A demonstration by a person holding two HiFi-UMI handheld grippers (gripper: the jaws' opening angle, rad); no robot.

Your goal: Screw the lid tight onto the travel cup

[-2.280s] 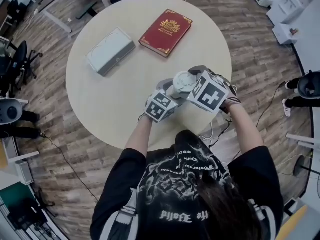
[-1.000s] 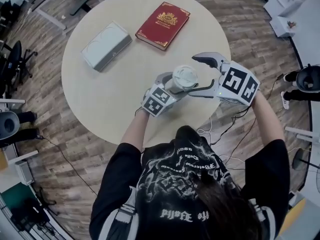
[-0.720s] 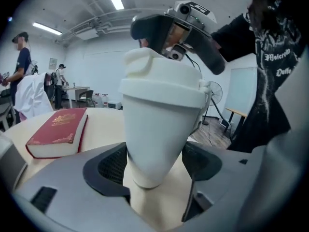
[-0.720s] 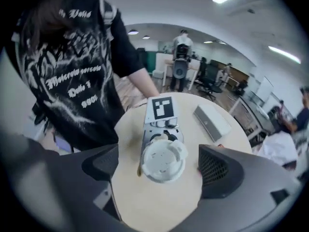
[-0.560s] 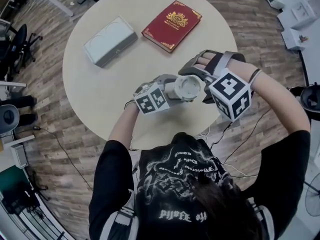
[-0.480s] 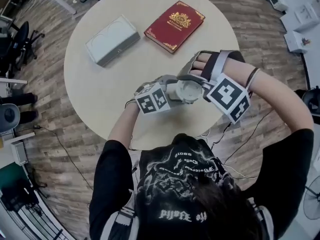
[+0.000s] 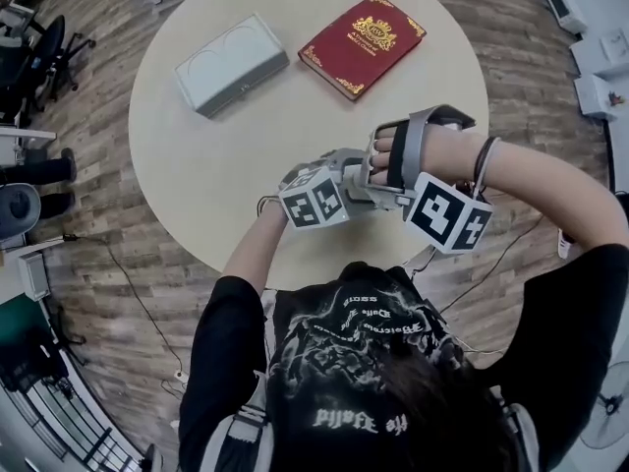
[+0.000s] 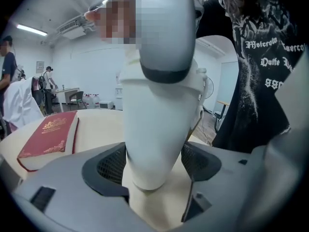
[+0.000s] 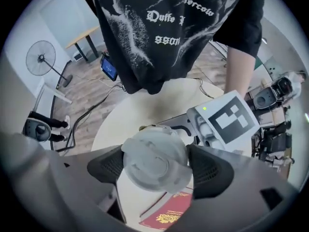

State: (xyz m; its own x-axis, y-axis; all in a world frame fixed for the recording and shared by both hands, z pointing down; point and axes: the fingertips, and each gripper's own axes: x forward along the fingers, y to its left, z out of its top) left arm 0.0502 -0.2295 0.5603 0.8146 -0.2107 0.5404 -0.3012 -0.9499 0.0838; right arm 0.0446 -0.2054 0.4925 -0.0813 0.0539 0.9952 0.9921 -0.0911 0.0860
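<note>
Travel cup: white, tapered, upright, held in the air over the near right part of the round table, just in front of the person. Lid sits on top of it. It's pale and round, seen flat-on from above in the right gripper view.

Left gripper: comes in from the side, jaws clamped on the cup's lower body with a pad pressed to each flank. The cup's base hangs free just below them. Left marker cube faces up toward the head camera.

Right gripper: points straight down over the cup. Jaws have just been closing with the lid between them, and both pads touch its rim on opposite sides, so it reads as gripped. Right hand sits over the cup in the head view and hides most of it. Right marker cube sticks out to the near right.

Rest of table: red book with gold emblem at the far right, grey-white box to its left. Both are well apart from the cup and not touching each other.

Wood-plank floor around the table. Person wears a black shirt with white print. Standing fan on the floor beyond the table's near edge.
</note>
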